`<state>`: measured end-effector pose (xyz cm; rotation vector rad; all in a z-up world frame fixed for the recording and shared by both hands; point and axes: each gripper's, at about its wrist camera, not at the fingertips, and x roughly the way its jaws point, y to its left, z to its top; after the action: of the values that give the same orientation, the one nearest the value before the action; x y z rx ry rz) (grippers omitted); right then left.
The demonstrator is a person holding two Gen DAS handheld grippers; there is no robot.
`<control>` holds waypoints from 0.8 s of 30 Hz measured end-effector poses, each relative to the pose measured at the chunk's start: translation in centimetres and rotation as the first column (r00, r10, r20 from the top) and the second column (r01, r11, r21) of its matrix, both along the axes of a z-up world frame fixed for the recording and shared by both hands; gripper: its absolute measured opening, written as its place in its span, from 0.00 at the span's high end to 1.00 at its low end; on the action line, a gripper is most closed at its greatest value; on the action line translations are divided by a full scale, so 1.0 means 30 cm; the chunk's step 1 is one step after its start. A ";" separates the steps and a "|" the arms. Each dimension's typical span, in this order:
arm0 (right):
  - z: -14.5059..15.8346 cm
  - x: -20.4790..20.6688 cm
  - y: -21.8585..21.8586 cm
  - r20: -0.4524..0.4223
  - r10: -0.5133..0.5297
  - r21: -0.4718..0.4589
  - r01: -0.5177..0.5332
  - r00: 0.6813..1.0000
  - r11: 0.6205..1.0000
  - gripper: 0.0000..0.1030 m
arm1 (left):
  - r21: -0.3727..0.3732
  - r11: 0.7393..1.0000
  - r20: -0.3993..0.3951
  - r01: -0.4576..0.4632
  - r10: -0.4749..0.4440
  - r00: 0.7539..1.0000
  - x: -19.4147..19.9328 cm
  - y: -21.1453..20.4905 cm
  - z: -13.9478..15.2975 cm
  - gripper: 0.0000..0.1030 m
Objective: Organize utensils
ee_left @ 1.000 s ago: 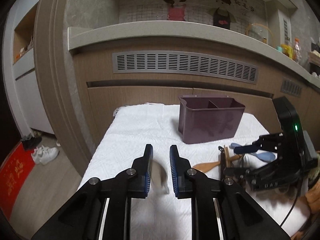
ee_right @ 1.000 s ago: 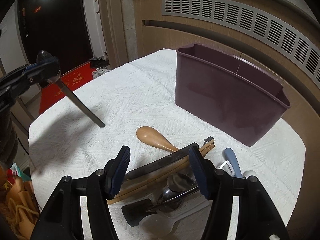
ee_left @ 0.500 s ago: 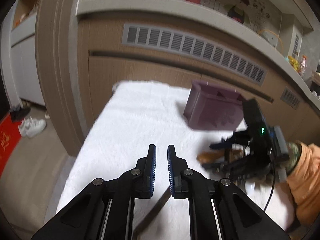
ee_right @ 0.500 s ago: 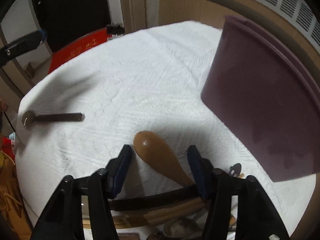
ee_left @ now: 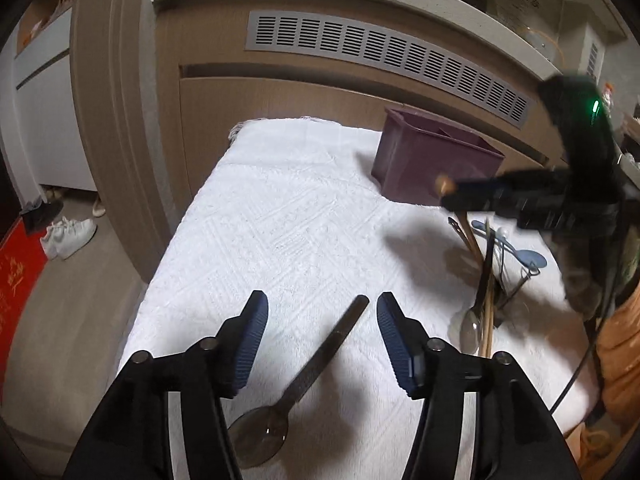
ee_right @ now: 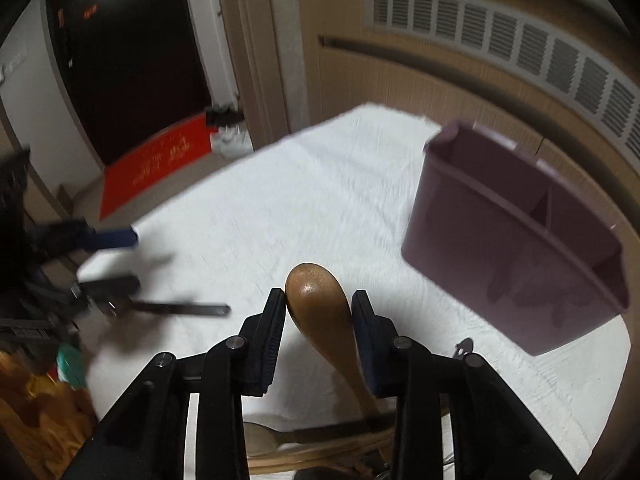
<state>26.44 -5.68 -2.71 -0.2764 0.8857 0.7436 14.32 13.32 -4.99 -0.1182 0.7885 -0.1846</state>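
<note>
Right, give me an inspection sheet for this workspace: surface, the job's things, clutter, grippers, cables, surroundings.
Surface: white textured cloth covers the table.
Job's things: purple divided bin upright; metal spoon lying on the cloth; wooden spoon; utensil pile beside the bin.
Clutter: nothing seen.
Grippers: left gripper opening, spoon lies loose between its jaws; right gripper closing on the wooden spoon's bowl.
Cables: black cable by the right gripper.
Surroundings: wooden counter with vent grille; white shoes, red mat on floor.
</note>
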 end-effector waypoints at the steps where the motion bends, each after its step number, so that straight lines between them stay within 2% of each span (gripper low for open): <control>1: 0.036 -0.008 -0.010 0.005 -0.009 0.028 0.009 1.000 1.000 0.71 | 0.000 1.000 -0.001 -0.005 0.005 1.000 -0.009 0.002 0.002 0.42; 5: 0.133 -0.044 -0.046 0.030 -0.039 0.093 0.036 0.999 0.995 0.72 | 0.011 1.000 -0.007 -0.018 0.018 1.000 -0.039 0.009 0.005 0.41; 8: 0.187 -0.083 -0.092 0.059 -0.075 0.123 0.067 0.995 0.990 0.73 | 0.061 0.998 -0.006 -0.031 0.031 0.999 -0.076 0.010 0.004 0.41; 14: 0.203 -0.157 -0.193 0.094 -0.153 0.103 0.143 0.984 0.984 0.73 | 0.170 0.985 -0.039 0.007 0.000 0.999 -0.179 0.025 -0.043 0.41; 19: 0.206 -0.193 -0.260 0.100 -0.198 0.091 0.190 0.975 0.978 0.73 | 0.248 0.964 -0.092 0.097 -0.077 0.993 -0.196 0.010 -0.084 0.41; 22: 0.214 -0.200 -0.279 0.106 -0.210 0.101 0.199 0.972 0.975 0.73 | 0.241 0.950 -0.086 0.200 -0.185 0.979 -0.132 -0.049 -0.052 0.41; 24: 0.216 -0.197 -0.277 0.106 -0.207 0.104 0.196 0.973 0.975 0.73 | 0.259 0.927 -0.112 0.271 -0.250 0.962 -0.063 -0.099 -0.036 0.45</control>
<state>20.54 -13.99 3.78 -0.1424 0.7537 0.5721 12.43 10.36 -6.07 0.2435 0.8990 -0.3229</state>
